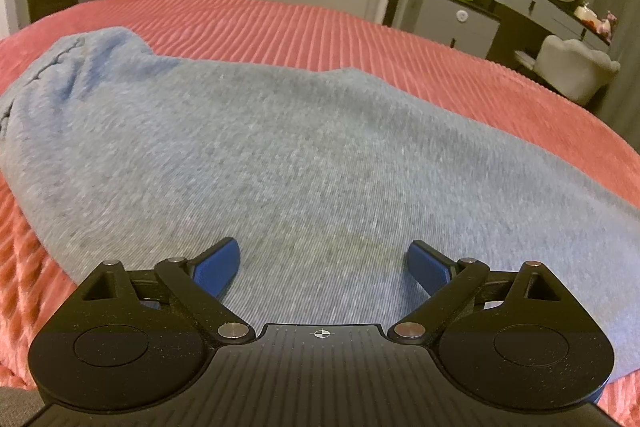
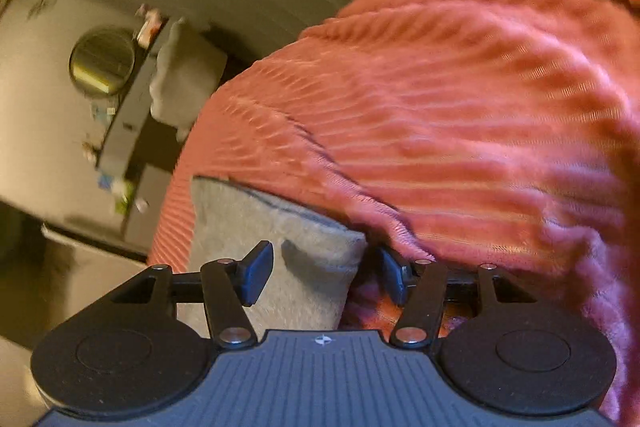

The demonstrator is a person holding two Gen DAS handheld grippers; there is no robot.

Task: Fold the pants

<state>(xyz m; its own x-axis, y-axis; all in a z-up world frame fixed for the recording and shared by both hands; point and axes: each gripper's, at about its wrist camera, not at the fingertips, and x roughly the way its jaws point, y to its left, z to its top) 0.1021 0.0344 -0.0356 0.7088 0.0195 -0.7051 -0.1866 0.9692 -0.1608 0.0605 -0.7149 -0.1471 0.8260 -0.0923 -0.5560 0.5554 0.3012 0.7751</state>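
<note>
Now both tools gape — left tool (image 1: 325, 269), right tool (image 2: 326, 273) — over the pants (image 1: 280, 147).

A bed (image 1: 304, 23) covered with a ribbed pink blanket (image 1: 500, 95) carries everything. Grey pants (image 1: 240, 147) lie directly on the blanket, spread flat across it, one end reaching toward the bed's left side.
</note>
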